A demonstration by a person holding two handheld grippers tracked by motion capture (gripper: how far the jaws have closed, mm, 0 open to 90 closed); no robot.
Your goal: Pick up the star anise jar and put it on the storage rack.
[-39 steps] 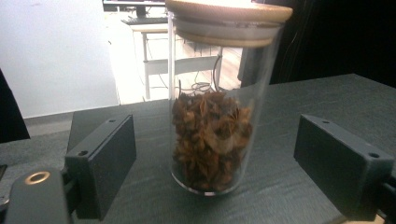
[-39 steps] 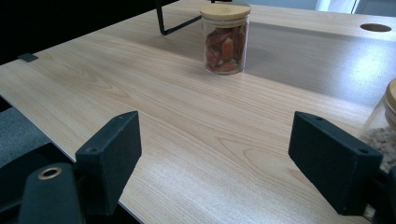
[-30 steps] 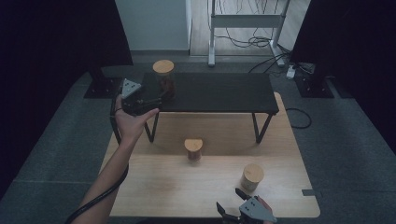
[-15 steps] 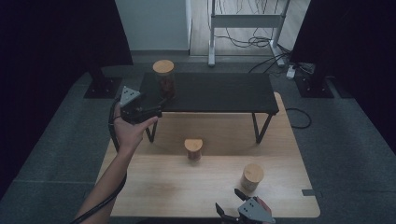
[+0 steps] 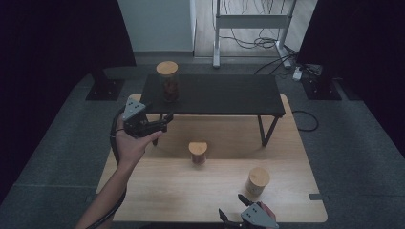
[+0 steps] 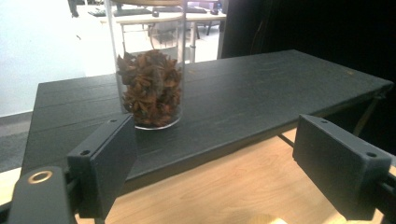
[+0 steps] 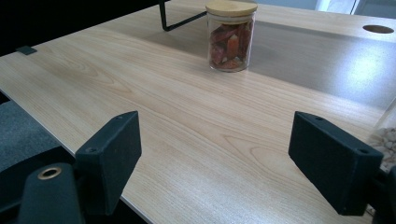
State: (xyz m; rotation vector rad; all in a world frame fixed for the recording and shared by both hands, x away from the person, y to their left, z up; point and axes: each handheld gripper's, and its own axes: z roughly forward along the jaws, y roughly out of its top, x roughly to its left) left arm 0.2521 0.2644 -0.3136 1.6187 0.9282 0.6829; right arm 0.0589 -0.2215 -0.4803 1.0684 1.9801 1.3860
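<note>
**Left claw backs off the shelved jar**

Nearest us, at the counter's (image 5: 157,191) front edge, our right claw (image 5: 248,220) waits with jaws spread and nothing between them. Beyond it two jars stand well apart, leaving free wood. Farther off, our left claw (image 5: 160,125), jaws apart and holding nothing, has drawn back from the star-anise jar (image 6: 150,70), which stands near the left end of the black shelf (image 5: 224,95). We judge that jar placed.

The tall jar (image 6: 150,70) of star anise lost its lid to the top edge in the left gripper view. A jar (image 7: 385,140) of pale nuts was cut by the right edge in the right gripper view. The right gripper (image 5: 236,218) was cropped at the near edge.
</note>
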